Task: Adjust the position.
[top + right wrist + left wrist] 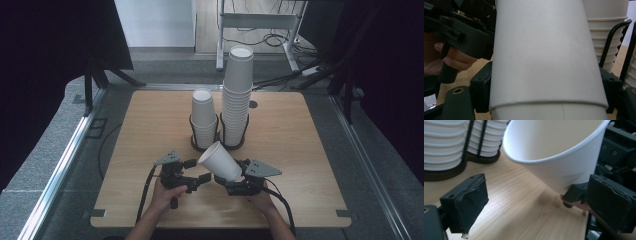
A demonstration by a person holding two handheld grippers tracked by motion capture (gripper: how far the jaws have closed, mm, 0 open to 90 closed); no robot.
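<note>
A white paper cup (220,161) (544,57) hangs tilted above the table's near middle, mouth toward the upper left. My right gripper (234,174) (545,87) is shut on its narrow end, one black jaw on each side of the wall. My left gripper (197,171) (536,192) stands open just left of the cup, its pads (469,202) far apart with bare wood between them. In the left gripper view the cup's open mouth (554,157) looms just ahead and above the jaws, not touching them.
Behind the cup stand two black wire holders on the wooden table (150,125): a short stack of white cups (204,117) on the left, a tall stack (237,95) on the right. Table edges lie close to both hands at the front.
</note>
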